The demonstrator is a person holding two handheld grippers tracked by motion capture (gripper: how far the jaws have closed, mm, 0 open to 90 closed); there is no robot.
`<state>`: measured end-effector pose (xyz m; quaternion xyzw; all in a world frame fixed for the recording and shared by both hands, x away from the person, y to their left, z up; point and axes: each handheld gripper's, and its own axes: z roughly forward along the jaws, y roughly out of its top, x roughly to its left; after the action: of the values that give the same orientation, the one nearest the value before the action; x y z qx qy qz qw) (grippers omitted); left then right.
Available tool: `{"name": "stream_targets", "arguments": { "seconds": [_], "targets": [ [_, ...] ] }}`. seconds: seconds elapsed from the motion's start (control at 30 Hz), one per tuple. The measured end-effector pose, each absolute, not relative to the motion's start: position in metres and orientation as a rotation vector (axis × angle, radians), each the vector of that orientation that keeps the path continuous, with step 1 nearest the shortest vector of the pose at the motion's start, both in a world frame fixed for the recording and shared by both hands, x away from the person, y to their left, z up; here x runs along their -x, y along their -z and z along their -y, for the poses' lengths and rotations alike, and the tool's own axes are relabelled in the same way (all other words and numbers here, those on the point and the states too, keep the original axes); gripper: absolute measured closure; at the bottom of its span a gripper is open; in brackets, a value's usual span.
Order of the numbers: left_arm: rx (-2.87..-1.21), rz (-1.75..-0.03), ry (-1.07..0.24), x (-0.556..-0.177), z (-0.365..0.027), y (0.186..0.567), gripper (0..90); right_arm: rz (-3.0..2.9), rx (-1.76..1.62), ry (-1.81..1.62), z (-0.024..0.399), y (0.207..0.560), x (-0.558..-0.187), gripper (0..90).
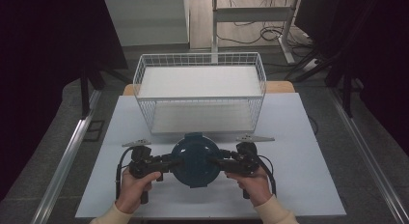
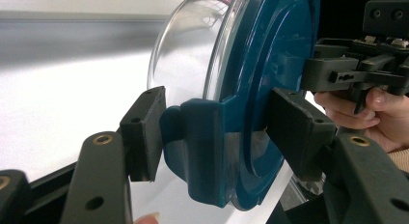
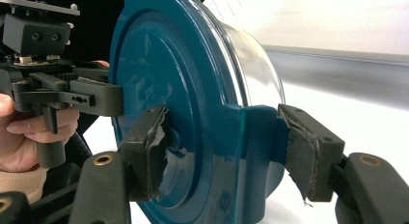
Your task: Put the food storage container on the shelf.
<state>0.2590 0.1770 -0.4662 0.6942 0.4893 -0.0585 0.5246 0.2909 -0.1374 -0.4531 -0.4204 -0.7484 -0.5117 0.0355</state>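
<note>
1. Your left gripper sits low and left of centre in the high view. Its jaws straddle a latch tab on the bowl, one pad under the tab and one on the lid. In the left gripper view they stand close to it, yet I cannot tell whether they pinch.
2. Your right gripper, low and right of centre, mirrors this on the opposite tab. Its worn pads bracket the tab closely; again I cannot tell if they bite.
3. The bowl is clear glass with a blue lid and lies at lower centre on the table, between your hands.
4. Judging by the grip, you mean to lift it. Close both sides evenly, keep the lid level and raise both hands together so neither tab slips.
5. The basket waits beyond, at upper centre, empty. Clear its front rim before lowering.
</note>
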Motion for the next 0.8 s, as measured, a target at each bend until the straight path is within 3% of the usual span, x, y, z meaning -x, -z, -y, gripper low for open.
{"name": "stream_targets", "arguments": {
  "seconds": [0.8],
  "targets": [
    [-1.638,-1.144,0.073,-0.277,-0.182,0.436,39.8,2.33,1.237,1.646,0.132,0.425,-0.311,37.5]
  ]
}}
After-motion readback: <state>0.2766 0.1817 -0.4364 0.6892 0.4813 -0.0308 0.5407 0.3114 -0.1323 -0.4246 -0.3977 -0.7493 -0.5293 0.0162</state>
